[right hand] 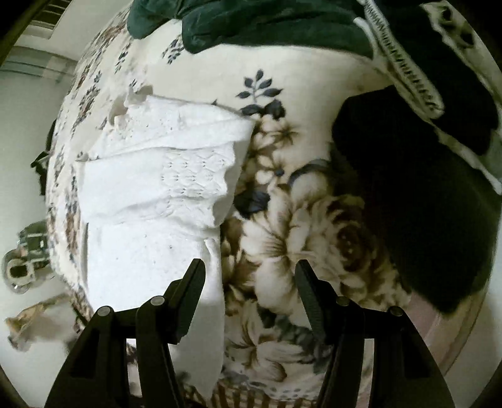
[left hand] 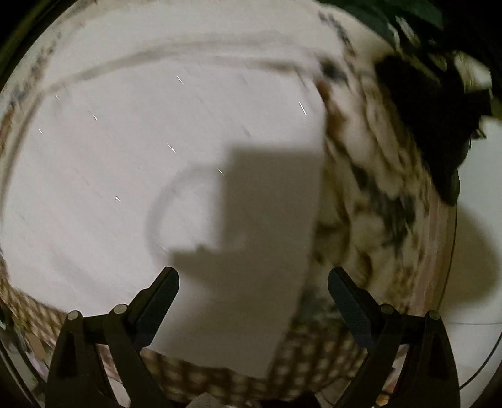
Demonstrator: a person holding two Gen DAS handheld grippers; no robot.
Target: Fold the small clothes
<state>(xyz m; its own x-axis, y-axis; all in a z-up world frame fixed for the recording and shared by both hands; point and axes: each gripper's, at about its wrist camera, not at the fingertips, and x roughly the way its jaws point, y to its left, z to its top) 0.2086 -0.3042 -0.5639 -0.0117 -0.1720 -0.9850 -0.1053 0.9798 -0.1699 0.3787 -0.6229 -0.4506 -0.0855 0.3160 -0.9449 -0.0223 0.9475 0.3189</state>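
**Right wrist view shows the folds; left wrist view shows only blurred white cloth**

Right wrist view gives us the white knitted garment [right hand: 163, 194] lying folded on the floral blanket [right hand: 301, 219], its patterned layers stacked with a scalloped edge facing the big brown flowers. Our right tool [right hand: 250, 273] hangs above the garment's near edge, fingers spread and empty. Beyond the flowers from the garment lies a black cloth [right hand: 417, 201], and a dark green cloth [right hand: 266, 25] sits at the blanket's far edge.

Left wrist view, smeared by motion, shows us none of that knit detail: only plain white fabric [left hand: 141, 157] filling the frame under a hard shadow. Our left tool [left hand: 253, 282] is spread wide, holding nothing. Past the fabric's edge we see the blanket [left hand: 376, 188] and black cloth [left hand: 429, 119].
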